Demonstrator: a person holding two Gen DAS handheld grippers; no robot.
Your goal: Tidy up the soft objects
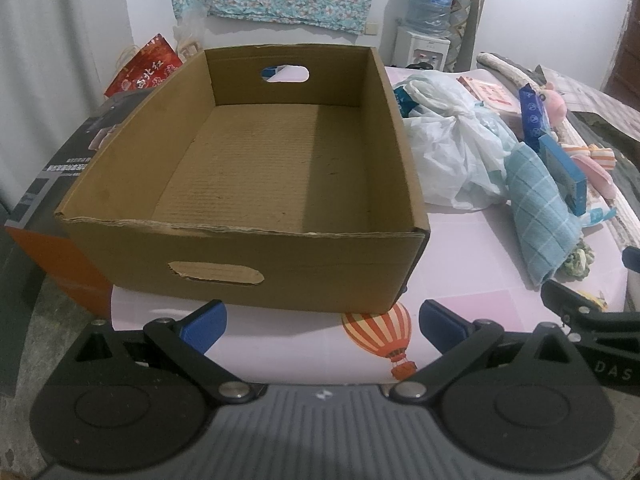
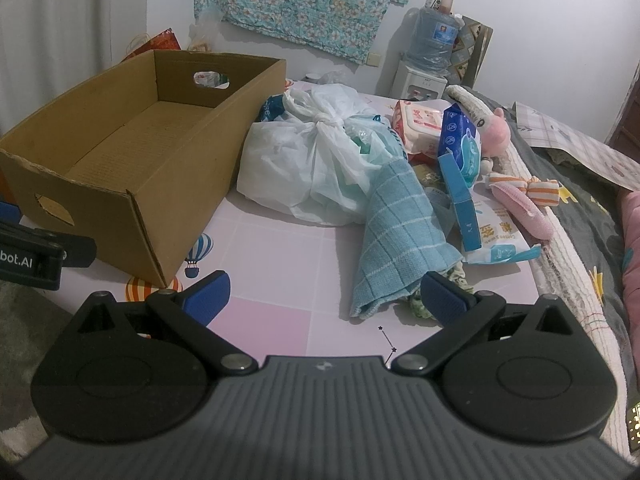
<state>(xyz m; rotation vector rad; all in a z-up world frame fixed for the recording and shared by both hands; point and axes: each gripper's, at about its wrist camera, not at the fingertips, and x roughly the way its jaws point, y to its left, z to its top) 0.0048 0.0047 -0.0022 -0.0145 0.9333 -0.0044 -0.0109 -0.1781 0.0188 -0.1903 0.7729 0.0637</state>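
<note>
An empty open cardboard box (image 1: 256,216) (image 2: 132,196) sits on the pink sheet at the left. Right of it lies a pile of soft things: a tied white plastic bag (image 1: 452,148) (image 2: 320,152), a blue checked towel (image 1: 540,212) (image 2: 396,236), a pink plush toy (image 2: 498,120) and a striped pink cloth item (image 2: 524,196). My left gripper (image 1: 322,326) is open and empty just in front of the box. My right gripper (image 2: 324,298) is open and empty, close to the towel's near end.
Blue packets (image 2: 460,152) and a wipes pack (image 2: 420,124) lie among the pile. A green crocheted item (image 2: 460,276) peeks from under the towel. A water dispenser (image 2: 424,60) stands at the back wall. A grey blanket (image 2: 580,208) lies at the right.
</note>
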